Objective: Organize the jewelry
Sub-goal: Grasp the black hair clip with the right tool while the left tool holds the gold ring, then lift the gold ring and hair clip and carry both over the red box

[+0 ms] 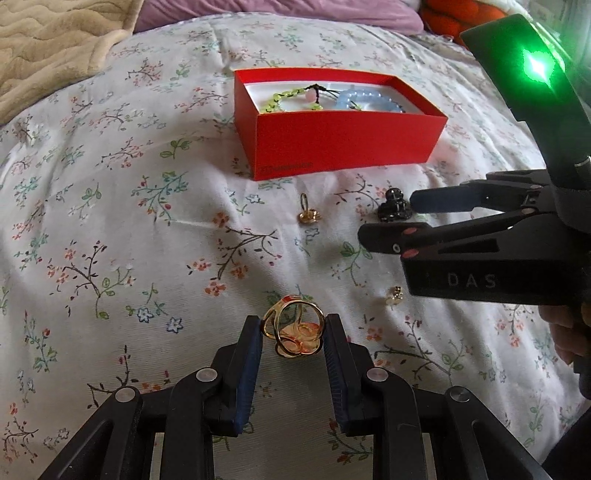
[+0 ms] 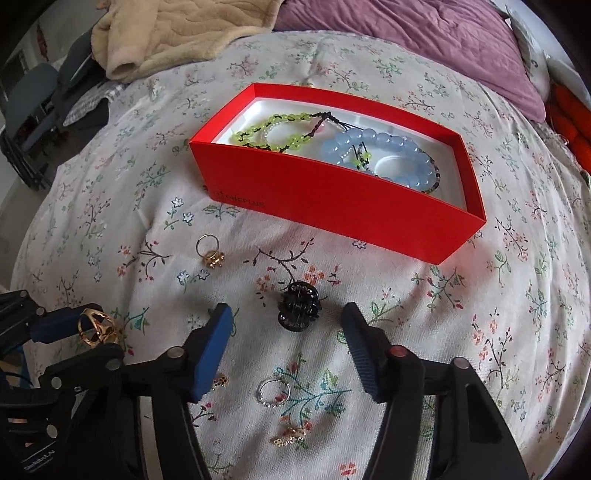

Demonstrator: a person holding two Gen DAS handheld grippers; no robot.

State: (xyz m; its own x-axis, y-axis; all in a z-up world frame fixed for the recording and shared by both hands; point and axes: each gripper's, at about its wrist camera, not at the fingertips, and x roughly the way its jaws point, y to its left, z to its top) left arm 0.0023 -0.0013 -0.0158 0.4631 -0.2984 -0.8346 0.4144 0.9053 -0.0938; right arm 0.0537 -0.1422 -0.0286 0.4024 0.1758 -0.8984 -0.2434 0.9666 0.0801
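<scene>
We see a bed covered by a floral quilt (image 1: pixel 110 221), with an open red box (image 2: pixel 332 206) resting on it. Inside the box lie a green bead bracelet (image 2: pixel 273 129) and a blue bead bracelet (image 2: pixel 384 147); the near wall of the box hides their lower parts.

The left gripper (image 1: pixel 293 332) is closed on a large gold ring (image 1: pixel 293 332), its two blue pads pressing the ring's sides. In the right wrist view that same ring appears at the left edge, partly hidden by the left gripper's fingers.

The right gripper (image 2: pixel 286 321) stands partly open around a black hair claw (image 2: pixel 299 304), which lies on the quilt between the fingertips. The pads do not touch it. From the left wrist view, the claw is half hidden behind the right gripper's upper finger.

Loose on the quilt, between the box and the grippers, is a small gold ring (image 2: pixel 210 251) with a chunky top. Nearer the right camera lie a thin silver ring (image 2: pixel 273 393) and a gold charm piece (image 2: pixel 291 435), too small for us to identify. A tiny gold item (image 2: pixel 221 380) peeks from behind the right gripper's left finger, mostly hidden.

A beige blanket (image 2: pixel 177 33) and a purple pillow (image 2: pixel 424 40) sit at the far edge, both cut off by the frame.
</scene>
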